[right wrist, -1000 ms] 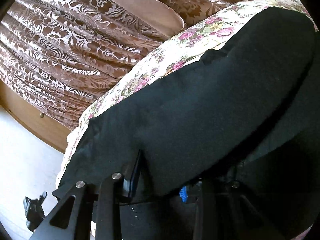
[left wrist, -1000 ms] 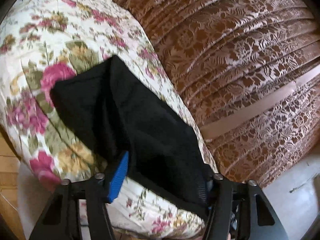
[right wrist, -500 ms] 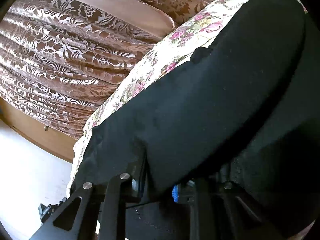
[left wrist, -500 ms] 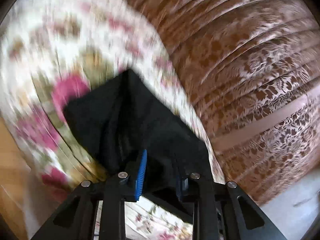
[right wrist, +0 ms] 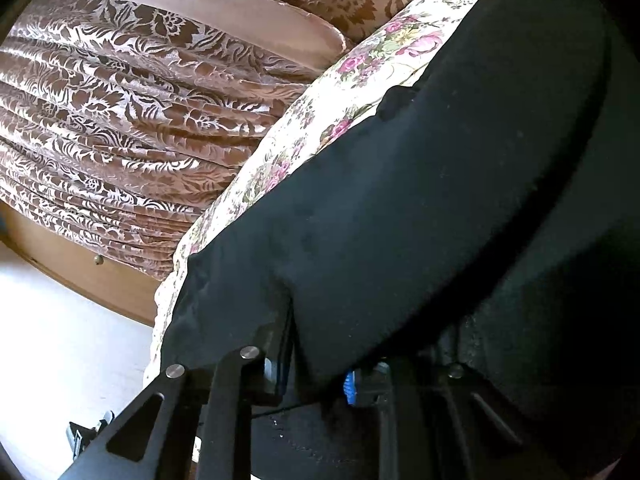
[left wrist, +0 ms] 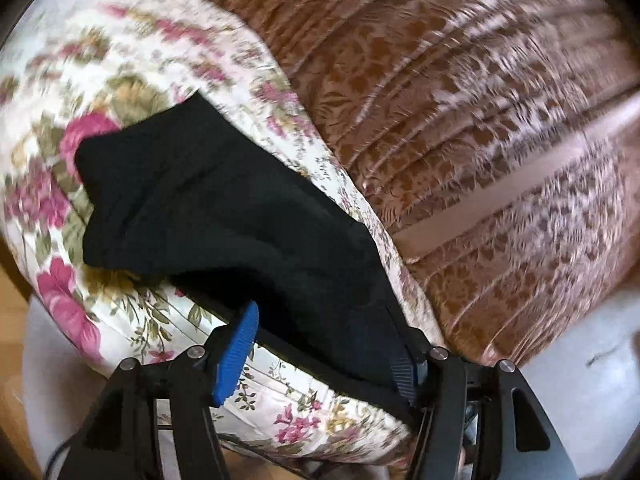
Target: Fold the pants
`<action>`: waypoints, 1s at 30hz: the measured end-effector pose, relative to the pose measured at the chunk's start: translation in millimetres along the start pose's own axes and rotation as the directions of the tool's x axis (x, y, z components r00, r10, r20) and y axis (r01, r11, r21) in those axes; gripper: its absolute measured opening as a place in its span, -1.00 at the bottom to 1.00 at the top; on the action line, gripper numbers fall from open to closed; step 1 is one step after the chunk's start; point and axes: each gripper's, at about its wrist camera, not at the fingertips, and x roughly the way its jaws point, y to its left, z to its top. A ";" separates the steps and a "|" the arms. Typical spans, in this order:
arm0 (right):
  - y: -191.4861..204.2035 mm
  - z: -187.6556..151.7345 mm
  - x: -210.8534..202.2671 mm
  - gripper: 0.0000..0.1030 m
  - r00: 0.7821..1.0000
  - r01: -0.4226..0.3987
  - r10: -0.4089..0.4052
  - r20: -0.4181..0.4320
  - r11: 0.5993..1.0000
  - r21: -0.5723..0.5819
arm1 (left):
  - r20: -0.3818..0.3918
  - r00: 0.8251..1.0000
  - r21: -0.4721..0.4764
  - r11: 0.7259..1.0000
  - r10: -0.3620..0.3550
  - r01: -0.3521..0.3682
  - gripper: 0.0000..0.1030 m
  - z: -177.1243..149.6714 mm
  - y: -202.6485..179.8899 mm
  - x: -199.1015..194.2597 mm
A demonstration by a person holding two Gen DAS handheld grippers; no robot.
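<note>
The black pants [left wrist: 224, 216] lie on a floral quilt [left wrist: 120, 64], one end bunched at the far left. My left gripper [left wrist: 324, 356] is open; the pants' near edge lies between its blue pads [left wrist: 236, 352], with the right pad half under cloth. In the right wrist view the pants [right wrist: 420, 208] fill most of the frame as a thick fold draped over my right gripper [right wrist: 316, 376]. Its jaws stand close together on the cloth, and the fabric hides most of the fingers.
A brown and silver damask bedspread [left wrist: 460, 112] lies beyond the floral quilt [right wrist: 360, 76]. A wooden bed frame [right wrist: 80, 264] and pale floor [right wrist: 60, 340] show at lower left of the right wrist view. A small black object [right wrist: 84, 436] sits on the floor.
My left gripper shut partway on the pants half a second ago and has opened wide again. The right gripper has kept its grip and lifted slightly.
</note>
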 end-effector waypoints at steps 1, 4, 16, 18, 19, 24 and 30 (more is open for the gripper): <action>0.7 -0.3 0.0 -0.62 1.000 0.003 -0.003 -0.001 1.000 -0.005 | 0.005 1.000 -0.032 0.999 -0.003 0.004 0.20 1.7 4.7 2.1; 1.5 0.0 -0.4 -0.61 1.000 0.005 -0.005 -0.001 1.000 -0.009 | 0.020 1.000 -0.108 0.994 0.012 -0.010 0.20 9.1 16.5 9.2; 2.9 4.8 1.8 -0.71 1.000 0.014 -0.014 -0.026 1.000 0.021 | 0.080 0.993 -0.164 0.984 0.088 -0.074 -0.84 56.0 36.9 29.2; 6.4 8.7 1.8 -0.82 0.999 0.023 -0.023 -0.025 1.000 0.009 | 0.083 0.993 -0.105 0.991 0.087 -0.078 -0.86 69.9 28.5 34.6; 10.5 12.0 2.4 -0.85 0.999 0.030 -0.030 -0.025 1.000 -0.007 | 0.086 0.993 -0.072 0.994 0.085 -0.079 -0.86 78.1 22.7 38.1; 52.7 42.5 -6.8 -0.86 0.999 -0.001 0.006 0.045 0.994 -0.109 | 0.173 0.985 0.052 0.999 0.001 -0.010 -0.87 131.1 -19.6 39.0; 95.8 42.5 -40.0 -0.86 0.976 -0.101 0.144 0.165 0.965 -0.244 | 0.246 0.965 0.139 0.989 -0.091 0.058 -0.87 138.6 -34.3 6.3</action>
